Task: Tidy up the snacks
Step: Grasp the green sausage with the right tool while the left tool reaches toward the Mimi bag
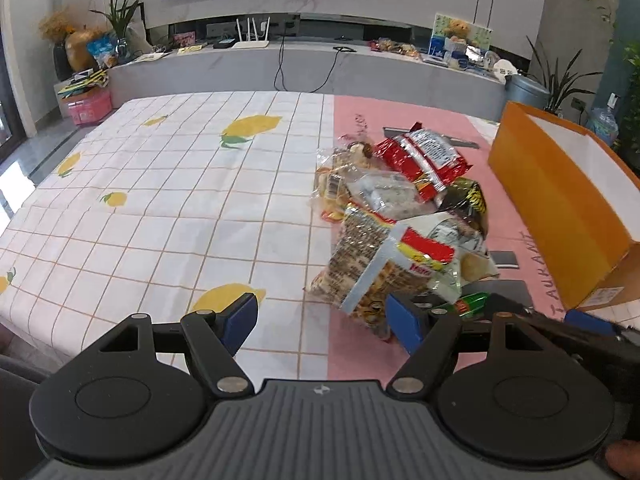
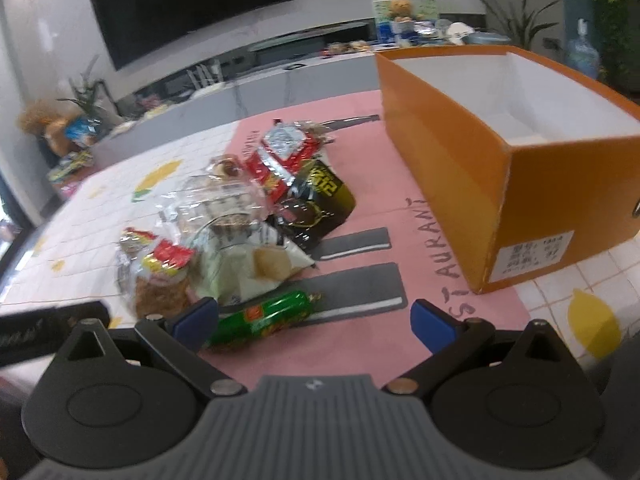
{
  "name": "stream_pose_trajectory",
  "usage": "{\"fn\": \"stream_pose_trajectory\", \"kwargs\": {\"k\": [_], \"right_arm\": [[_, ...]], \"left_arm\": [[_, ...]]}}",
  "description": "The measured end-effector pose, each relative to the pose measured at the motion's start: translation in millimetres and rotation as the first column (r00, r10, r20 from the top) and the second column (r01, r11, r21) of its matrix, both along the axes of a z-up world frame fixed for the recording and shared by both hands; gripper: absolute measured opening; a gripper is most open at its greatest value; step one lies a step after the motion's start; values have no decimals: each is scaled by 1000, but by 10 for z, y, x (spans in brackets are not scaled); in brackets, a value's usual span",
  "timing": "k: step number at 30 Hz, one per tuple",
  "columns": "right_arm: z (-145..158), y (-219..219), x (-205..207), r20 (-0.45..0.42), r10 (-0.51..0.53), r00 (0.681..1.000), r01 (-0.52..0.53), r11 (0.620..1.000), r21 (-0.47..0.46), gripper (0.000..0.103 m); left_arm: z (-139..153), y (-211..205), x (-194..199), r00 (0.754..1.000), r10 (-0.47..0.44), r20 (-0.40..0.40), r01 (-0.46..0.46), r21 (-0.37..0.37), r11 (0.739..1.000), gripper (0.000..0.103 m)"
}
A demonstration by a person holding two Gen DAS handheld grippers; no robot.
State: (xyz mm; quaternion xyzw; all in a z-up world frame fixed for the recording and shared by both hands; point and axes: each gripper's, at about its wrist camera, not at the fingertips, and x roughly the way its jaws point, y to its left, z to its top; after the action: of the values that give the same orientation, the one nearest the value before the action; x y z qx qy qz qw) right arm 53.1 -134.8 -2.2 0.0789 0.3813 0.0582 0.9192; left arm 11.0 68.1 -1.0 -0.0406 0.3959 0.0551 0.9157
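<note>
A heap of snack packets (image 1: 400, 208) lies on the pink mat: a red packet (image 1: 426, 156), clear bags, a black-and-yellow packet (image 2: 320, 196) and a green sausage stick (image 2: 264, 316). An open orange box (image 2: 500, 152) with a white inside stands to the right of the heap. My left gripper (image 1: 322, 322) is open just in front of the heap, its right pad close to a clear bag of biscuits (image 1: 372, 280). My right gripper (image 2: 314, 320) is open too, low over the mat, with the green stick lying by its left pad. Nothing is held.
The table carries a white lemon-print cloth (image 1: 168, 200) to the left of the pink mat (image 2: 360, 128). Behind the table run a grey ledge with cables, a router and potted plants, and a dark screen on the wall. The right gripper's body shows at the left wrist view's right edge.
</note>
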Motion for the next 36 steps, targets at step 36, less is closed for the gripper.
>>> {"fn": "stream_pose_trajectory", "kwargs": {"k": [36], "right_arm": [[-498,522,174,112,339,934,-312,928,-203,100]], "left_arm": [[-171,281,125,996,-4,-89,-1,-57,998,86]]}}
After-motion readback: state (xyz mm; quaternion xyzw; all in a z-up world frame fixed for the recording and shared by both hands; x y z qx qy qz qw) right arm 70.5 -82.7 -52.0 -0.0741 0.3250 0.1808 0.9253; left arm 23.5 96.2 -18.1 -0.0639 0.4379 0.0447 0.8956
